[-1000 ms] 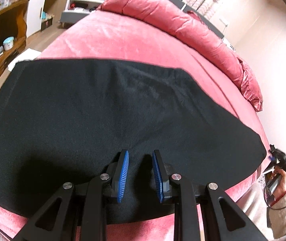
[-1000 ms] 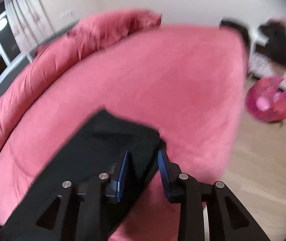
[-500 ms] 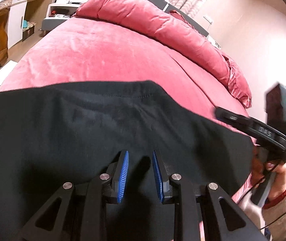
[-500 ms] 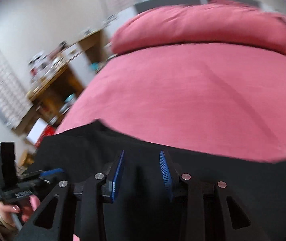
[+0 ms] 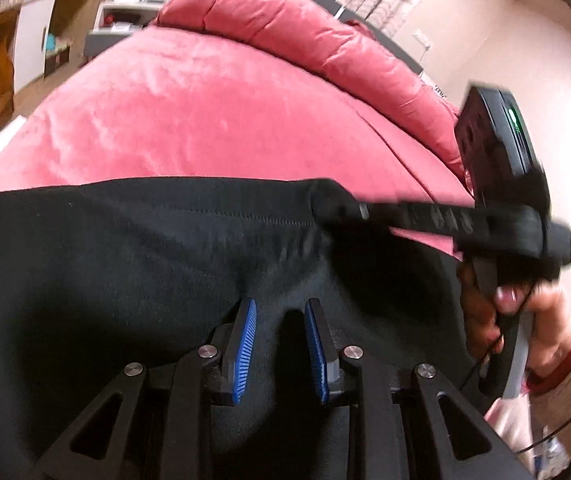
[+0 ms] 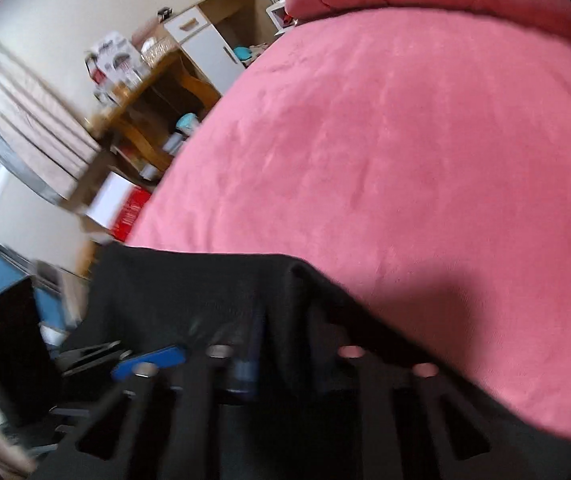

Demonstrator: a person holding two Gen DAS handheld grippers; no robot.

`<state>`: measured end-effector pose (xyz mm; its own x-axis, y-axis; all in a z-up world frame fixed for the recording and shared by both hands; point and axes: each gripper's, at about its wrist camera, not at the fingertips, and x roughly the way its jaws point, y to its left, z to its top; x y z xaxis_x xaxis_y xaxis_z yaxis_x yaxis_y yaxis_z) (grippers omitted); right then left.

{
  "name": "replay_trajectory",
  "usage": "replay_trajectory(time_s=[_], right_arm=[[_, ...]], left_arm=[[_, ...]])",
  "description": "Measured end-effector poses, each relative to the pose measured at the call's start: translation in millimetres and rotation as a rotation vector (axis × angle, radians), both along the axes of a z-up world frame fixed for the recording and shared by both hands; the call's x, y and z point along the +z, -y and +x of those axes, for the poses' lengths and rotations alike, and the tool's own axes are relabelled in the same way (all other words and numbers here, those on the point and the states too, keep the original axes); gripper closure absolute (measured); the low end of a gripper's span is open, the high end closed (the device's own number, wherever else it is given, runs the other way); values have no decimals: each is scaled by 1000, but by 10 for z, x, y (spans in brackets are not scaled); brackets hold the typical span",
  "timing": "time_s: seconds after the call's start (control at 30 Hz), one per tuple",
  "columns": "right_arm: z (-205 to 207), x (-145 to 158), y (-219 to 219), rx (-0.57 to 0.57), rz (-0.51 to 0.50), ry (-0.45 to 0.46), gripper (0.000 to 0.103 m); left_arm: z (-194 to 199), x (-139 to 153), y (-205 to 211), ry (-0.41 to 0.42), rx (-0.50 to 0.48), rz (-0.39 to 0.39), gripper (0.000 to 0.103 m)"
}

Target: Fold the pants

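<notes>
Nearest in the left wrist view, the left gripper hovers just above the black pants, its blue-padded jaws a narrow gap apart with only cloth showing behind them. The pants lie spread over the near edge of a pink bed. At their far hemmed corner the right gripper reaches in from the right, held by a hand in a pale sleeve with a red cuff. Its jaws have just been closing; in the blurred right wrist view the right gripper is buried in bunched black cloth, closed on the pants. A second ago it stood at the pants' other end. Beyond lie a rolled pink duvet and wooden shelves. A box there bears print too blurred to read.
</notes>
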<state>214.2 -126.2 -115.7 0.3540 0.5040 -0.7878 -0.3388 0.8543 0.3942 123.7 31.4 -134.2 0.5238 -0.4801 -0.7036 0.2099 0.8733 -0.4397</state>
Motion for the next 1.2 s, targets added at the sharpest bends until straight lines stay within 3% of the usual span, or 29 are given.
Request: replay_trajectory(time_s=[0.1,0.2,0.3,0.4,0.43,0.47,0.53,0.63,0.7,0.8,0.9,0.93,1.07,1.2], right_arm=[[90,57,15,-86,35,35,97],[81,-142,-42,-89,2,24,98],[53,-240,67,-139,66,30,100],[-37,-111,143,-175,111,57,97],[-86,-12,195,-191,116,86,92],[-217,130,242,-224,104,157,87],[-429,345,288,-246,81,241,87],[-702,490,234,-216,-36,298,87],[-778,459,178,-157,-76,280,89],[-782,309,105,-113,-143,244,90],[-657,126,66,-117,-178,196,91],[-597,74,54,-123,-198,194,98],[-456,-27,59,-127,-209,211,103],[-514,-51,63,-129,-194,260,103]], left_arm=[[-54,-27,9,38,2,31,78],[-59,-109,-8,51,16,18,82],[-74,-143,-9,69,11,13,82],[-99,-87,-10,48,12,23,81],[-139,-59,-32,24,19,28,81],[-131,0,-52,-14,39,20,81],[-84,135,-93,-34,76,-7,81],[-52,328,-158,33,116,51,80],[34,367,-172,61,121,117,79],[201,239,-289,22,177,203,79],[212,103,-441,12,215,214,79],[176,80,-460,34,218,216,79],[70,-27,-458,112,230,239,79],[62,-66,-443,118,233,248,79]])
